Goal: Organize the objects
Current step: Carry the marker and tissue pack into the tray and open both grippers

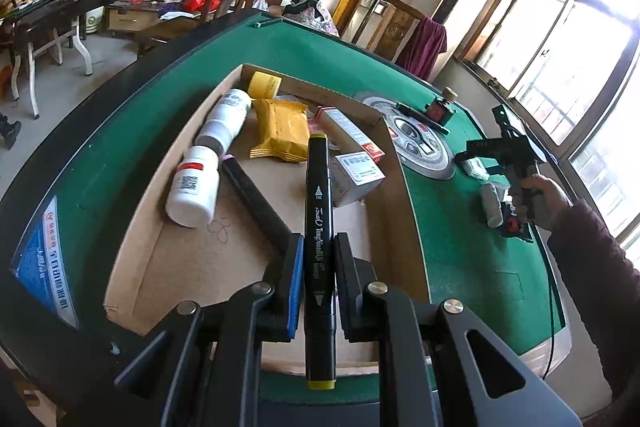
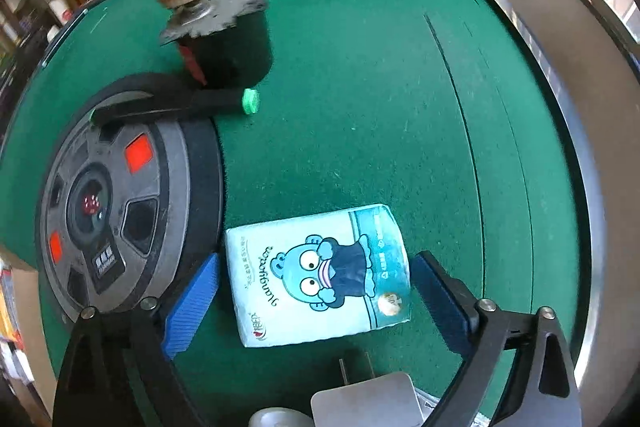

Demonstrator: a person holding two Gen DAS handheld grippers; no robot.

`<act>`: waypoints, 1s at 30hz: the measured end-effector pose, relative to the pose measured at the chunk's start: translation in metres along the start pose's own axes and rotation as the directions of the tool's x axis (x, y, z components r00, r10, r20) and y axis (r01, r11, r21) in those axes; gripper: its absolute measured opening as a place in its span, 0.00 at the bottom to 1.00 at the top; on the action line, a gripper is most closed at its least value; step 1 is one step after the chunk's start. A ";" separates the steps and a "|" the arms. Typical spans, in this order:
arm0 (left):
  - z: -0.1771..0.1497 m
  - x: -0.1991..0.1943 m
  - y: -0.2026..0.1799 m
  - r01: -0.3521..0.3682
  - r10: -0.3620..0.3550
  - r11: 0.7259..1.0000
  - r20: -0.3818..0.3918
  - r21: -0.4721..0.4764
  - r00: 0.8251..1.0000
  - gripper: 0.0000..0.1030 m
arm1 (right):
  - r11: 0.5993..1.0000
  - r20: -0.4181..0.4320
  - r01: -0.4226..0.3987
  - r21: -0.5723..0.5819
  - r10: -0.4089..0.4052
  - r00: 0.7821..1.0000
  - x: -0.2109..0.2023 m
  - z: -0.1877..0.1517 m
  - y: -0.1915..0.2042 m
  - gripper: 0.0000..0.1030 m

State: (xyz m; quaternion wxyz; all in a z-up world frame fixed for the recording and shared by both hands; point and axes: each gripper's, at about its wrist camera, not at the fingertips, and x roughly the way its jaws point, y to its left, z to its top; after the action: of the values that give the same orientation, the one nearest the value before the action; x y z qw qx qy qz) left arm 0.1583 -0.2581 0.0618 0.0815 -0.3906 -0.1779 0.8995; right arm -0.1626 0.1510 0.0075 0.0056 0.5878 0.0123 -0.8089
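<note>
Three black markers [image 1: 319, 227]: one clamped in the left tongs [image 1: 318, 239], one lying just left of them, one well off to their right. Possibly a fourth at the far table edge, too small to tell. Two white bottles [image 1: 194, 187] ahead-left. Two small boxes [image 1: 358, 175] ahead-right. One yellow packet [image 1: 280, 135] and one yellow roll [image 1: 264, 85] beyond. One tissue pack [image 2: 320, 275] between the right tongs [image 2: 316, 261]. One motor [image 2: 224, 43] ahead of those.
</note>
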 end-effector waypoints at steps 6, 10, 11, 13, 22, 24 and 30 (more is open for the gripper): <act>0.000 0.000 0.003 -0.005 0.005 1.000 0.003 -0.007 1.000 0.14 | 0.996 0.025 0.006 -0.088 -0.004 1.000 -0.016 -0.012 0.018 0.75; 0.000 -0.004 0.000 -0.008 0.007 1.000 0.011 0.003 1.000 0.14 | 0.998 0.082 -0.025 -0.063 0.030 0.996 -0.032 -0.020 0.017 0.75; 0.000 -0.005 -0.001 -0.010 0.010 1.000 0.013 0.007 1.000 0.14 | 0.998 0.101 -0.035 -0.052 0.041 0.994 -0.040 -0.022 0.016 0.75; 0.000 -0.007 -0.001 -0.019 0.019 1.000 0.015 0.014 1.000 0.14 | 0.997 0.137 -0.054 -0.048 0.060 0.989 -0.056 -0.026 0.017 0.75; -0.001 0.008 0.008 -0.082 0.083 0.996 -0.050 0.021 0.995 0.14 | 0.923 0.175 -0.276 -0.267 0.328 0.928 -0.132 -0.085 0.114 0.75; -0.002 0.012 0.011 -0.111 0.112 0.994 -0.069 0.019 0.991 0.14 | 0.877 0.143 -0.324 -0.354 0.393 0.908 -0.137 -0.106 0.156 0.75; 0.002 0.021 0.031 -0.178 0.174 0.984 -0.105 -0.030 0.979 0.14 | 0.725 0.014 -0.390 -0.568 0.483 0.876 -0.141 -0.165 0.244 0.76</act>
State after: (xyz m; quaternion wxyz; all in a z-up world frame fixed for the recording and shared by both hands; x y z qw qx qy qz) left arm 0.1424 -0.2812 0.0370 0.0029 -0.4515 -0.1559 0.8785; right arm 0.0430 -0.0892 0.0872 0.3652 0.4799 0.1038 -0.7909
